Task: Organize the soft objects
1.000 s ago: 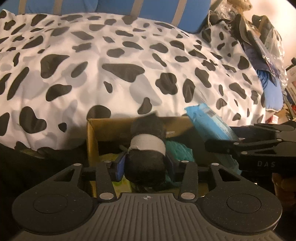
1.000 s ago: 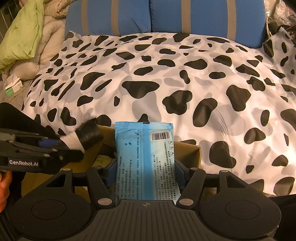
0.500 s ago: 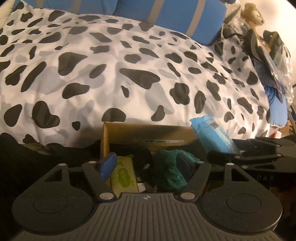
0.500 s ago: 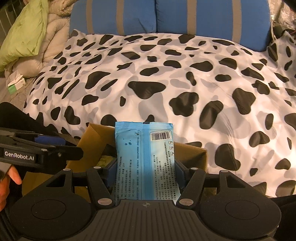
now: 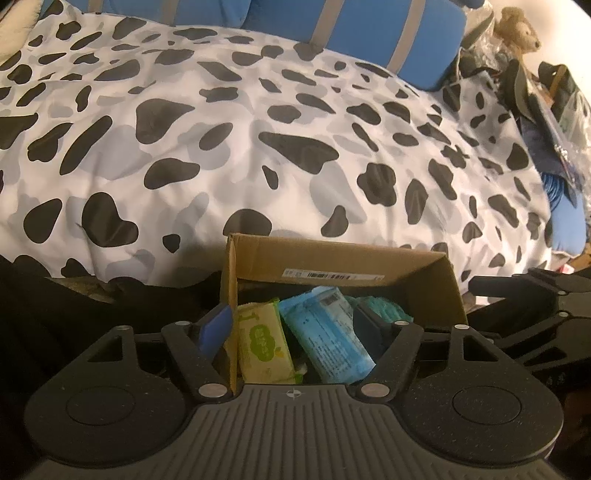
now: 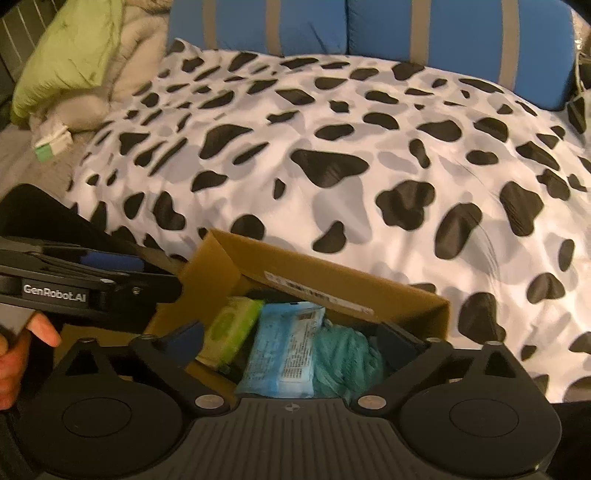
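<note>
A brown cardboard box (image 5: 343,260) (image 6: 406,295) stands against the bed's near edge. Inside lie a blue wipes pack (image 5: 325,336) (image 6: 288,347), a yellow-green wipes pack (image 5: 262,341) (image 6: 231,325) and a teal knitted piece (image 5: 386,306) (image 6: 345,356). My left gripper (image 5: 295,325) is open and empty just above the box. My right gripper (image 6: 291,339) is open and empty over the box too. The left gripper also shows in the right wrist view (image 6: 110,273), and the right gripper in the left wrist view (image 5: 524,291).
A cow-print duvet (image 5: 258,129) (image 6: 369,147) covers the bed, with blue striped pillows (image 5: 369,29) (image 6: 369,26) at the back. A green pillow (image 6: 62,55) lies far left. A teddy bear (image 5: 517,27) and bags are piled at the right.
My left gripper opened and let go of the black-and-white soft thing, now out of sight. My right gripper opened and dropped the blue wipes pack into the box.
</note>
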Tool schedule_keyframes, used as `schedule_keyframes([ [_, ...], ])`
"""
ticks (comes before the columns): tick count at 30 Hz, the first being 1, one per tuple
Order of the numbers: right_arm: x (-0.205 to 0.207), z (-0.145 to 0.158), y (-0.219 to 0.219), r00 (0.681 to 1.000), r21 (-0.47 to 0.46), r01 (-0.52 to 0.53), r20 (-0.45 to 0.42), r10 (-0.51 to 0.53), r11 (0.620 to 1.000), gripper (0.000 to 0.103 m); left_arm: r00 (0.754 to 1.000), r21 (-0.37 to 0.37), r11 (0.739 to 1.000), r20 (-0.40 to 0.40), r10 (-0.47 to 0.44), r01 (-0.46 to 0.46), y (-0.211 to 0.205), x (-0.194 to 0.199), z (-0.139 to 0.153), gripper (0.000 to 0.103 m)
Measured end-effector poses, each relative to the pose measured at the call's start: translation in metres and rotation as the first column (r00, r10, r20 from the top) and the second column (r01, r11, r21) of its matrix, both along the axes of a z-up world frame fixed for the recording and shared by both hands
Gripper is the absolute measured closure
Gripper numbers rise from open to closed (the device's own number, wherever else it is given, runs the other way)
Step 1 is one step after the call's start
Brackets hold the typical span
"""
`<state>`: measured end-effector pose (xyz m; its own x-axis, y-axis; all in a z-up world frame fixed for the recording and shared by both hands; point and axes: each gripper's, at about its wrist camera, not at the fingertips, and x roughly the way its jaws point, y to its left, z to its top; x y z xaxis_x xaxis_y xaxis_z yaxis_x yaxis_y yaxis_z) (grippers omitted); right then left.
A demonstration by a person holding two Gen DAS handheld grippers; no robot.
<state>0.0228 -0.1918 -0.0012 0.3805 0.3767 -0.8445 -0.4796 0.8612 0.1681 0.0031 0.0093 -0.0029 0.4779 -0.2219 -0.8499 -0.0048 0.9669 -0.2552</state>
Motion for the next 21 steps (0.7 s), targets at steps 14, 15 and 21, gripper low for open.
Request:
schedule_keyframes([
  [14,-0.010,-0.015,-0.017,0.987,-0.131,0.126,-0.087,-0.138,0.983,0.000,0.995,0.082,0.996,-0.088,-0.036,0.044,-0.022,-0.006,-0.005,0.000],
  [15,-0.011,-0.015,-0.018,0.986,-0.139,0.129,-0.089,-0.143,0.982,0.000,0.995,0.093,0.995,-0.094,-0.037,0.046,-0.024,-0.007,-0.005,0.000],
  [21,-0.014,-0.019,-0.022,0.977,-0.186,0.151,-0.120,-0.175,0.971,0.000,0.989,0.138,0.989,-0.141,-0.040,0.059,-0.032,-0.010,-0.011,0.000],
])
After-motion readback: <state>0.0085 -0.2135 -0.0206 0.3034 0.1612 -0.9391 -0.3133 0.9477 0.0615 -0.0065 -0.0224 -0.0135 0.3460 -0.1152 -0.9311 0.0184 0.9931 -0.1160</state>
